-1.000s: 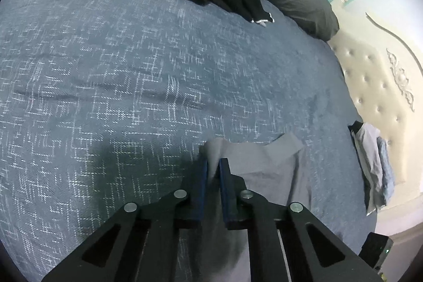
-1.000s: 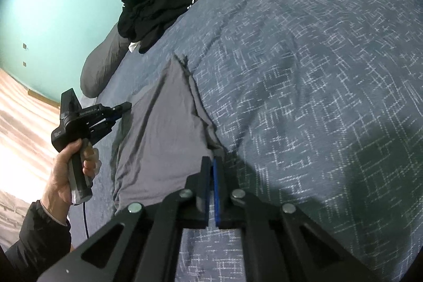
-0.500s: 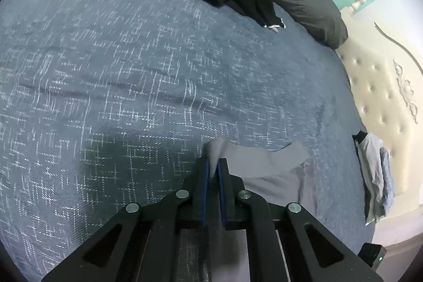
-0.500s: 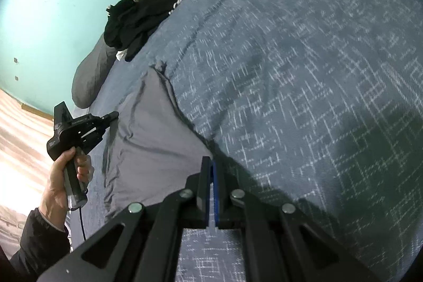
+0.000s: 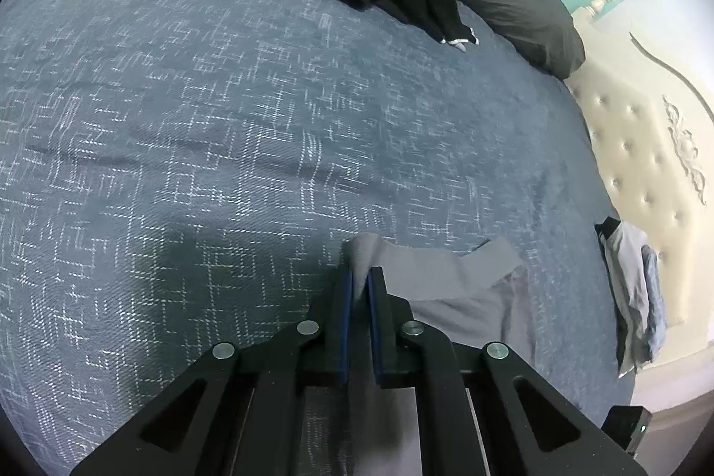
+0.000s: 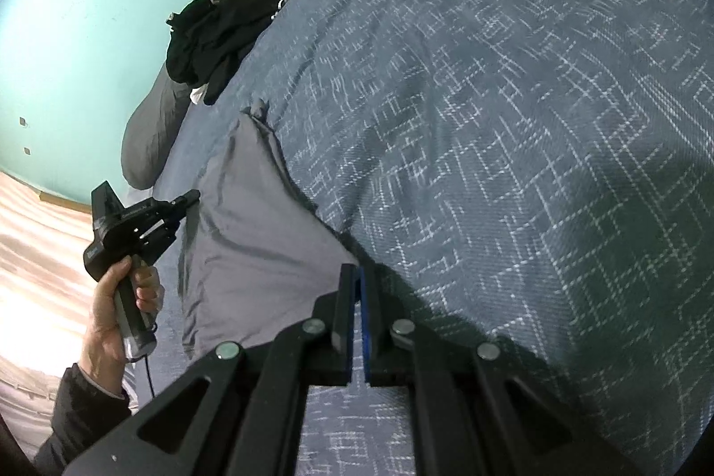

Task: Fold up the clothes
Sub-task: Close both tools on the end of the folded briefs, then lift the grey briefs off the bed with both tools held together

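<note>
Both tongs pinch the grey garment (image 6: 250, 235): the left tongs (image 5: 360, 275) clamp a corner poking out beyond their tips, the right tongs (image 6: 357, 275) grip the opposite corner. Compared with a second ago, the cloth lies a little flatter on the bed (image 5: 223, 119) between them, ready for folding.
</note>
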A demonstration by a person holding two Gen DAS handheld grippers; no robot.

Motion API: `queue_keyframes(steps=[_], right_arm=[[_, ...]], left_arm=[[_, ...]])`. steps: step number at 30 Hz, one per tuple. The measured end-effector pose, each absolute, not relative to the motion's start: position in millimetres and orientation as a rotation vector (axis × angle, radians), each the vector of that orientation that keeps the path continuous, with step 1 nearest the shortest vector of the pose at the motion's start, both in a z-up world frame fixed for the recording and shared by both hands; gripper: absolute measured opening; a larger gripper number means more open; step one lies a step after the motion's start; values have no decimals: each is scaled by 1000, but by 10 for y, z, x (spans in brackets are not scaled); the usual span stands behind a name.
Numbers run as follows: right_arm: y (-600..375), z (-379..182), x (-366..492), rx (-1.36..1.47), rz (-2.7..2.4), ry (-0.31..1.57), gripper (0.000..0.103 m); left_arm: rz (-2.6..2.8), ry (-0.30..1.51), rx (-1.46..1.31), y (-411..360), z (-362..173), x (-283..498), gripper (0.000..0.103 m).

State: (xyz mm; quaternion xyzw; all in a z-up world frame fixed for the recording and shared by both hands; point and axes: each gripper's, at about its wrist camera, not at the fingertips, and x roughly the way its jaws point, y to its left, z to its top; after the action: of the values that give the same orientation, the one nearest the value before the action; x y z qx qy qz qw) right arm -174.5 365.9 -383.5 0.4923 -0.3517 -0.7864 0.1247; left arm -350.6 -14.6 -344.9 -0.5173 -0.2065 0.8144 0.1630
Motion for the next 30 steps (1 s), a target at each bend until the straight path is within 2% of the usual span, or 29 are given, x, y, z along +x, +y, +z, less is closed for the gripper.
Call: queue_keyframes(steps=[7, 10, 11, 14, 20, 26, 30], right_arm=[[3782, -3547, -1786, 1358, -2370, -1024, 5], [3708, -3371, -1982, 1302, -2385, -967, 6], [3660, -3325, -2070, 1294, -2382, -946, 10], [3516, -3184, -2332, 1271, -2373, -885, 34], [3025, -3039, -3145, 1332, -2324, -633, 34], [2634, -3201, -3640, 1456, -2292, -364, 34], [2562, -3365, -3758, 1513, -2303, -298, 32]], left_arm=[[2319, -571, -1467, -140, -3444, -3492, 8], [2310, -592, -1469, -170, -3475, -3501, 8], [2306, -597, -1469, -174, -3484, -3507, 8], [2298, -603, -1464, -175, -3494, -3507, 8], [2289, -595, -1455, -147, -3510, -3504, 8], [2277, -589, -1450, -138, -3529, -3519, 8], [2270, -595, -1447, -157, -3548, -3521, 8]])
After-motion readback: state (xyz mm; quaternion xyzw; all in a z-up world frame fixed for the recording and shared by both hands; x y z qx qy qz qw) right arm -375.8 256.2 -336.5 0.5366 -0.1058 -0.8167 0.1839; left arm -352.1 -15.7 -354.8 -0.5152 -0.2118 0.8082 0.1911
